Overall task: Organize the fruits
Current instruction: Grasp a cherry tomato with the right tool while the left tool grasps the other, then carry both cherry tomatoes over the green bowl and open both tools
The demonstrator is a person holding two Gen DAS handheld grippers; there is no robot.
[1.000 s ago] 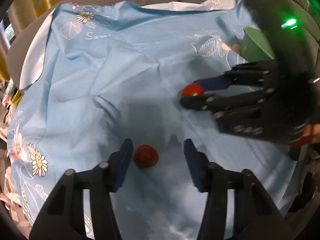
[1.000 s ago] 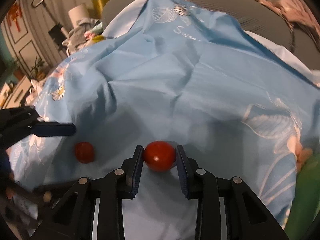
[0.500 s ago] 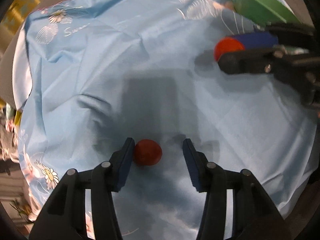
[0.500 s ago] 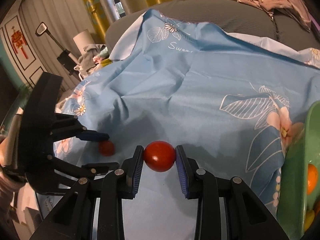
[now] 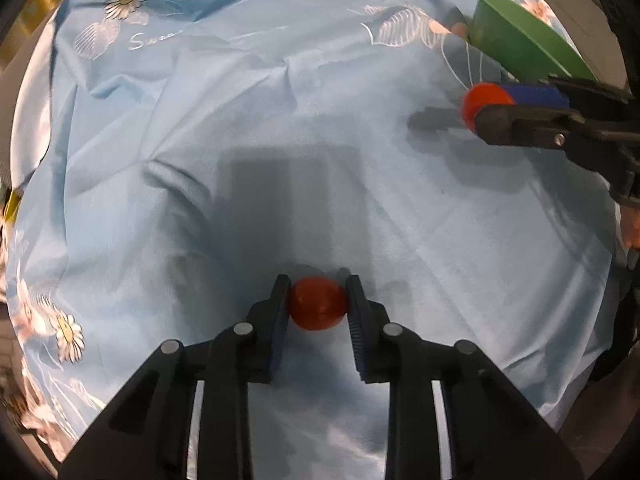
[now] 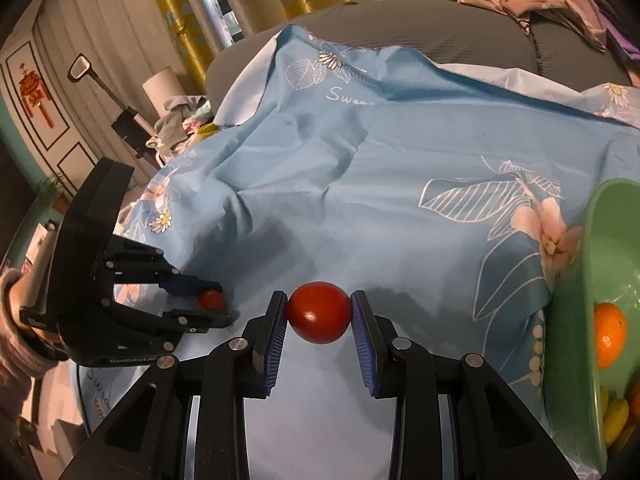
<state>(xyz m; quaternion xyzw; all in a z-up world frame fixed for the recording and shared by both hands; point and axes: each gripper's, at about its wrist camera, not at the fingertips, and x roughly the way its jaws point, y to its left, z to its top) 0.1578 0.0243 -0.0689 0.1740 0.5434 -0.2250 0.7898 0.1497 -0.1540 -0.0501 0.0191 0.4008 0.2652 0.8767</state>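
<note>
Right tongs (image 6: 319, 314) pinch a round, glossy red tomato (image 6: 319, 312).

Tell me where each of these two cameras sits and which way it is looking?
Left wrist view: sits on the left gripper, looking down along its fingers at a small red fruit they clamp on the blue cloth; the green bowl is far right.
Right wrist view: sits on the right gripper, looking across the cloth, clamping a larger red fruit; the person's left sleeve shows.
Shared: each shows the other gripper, both fruits, the bowl, the cloth.
</note>
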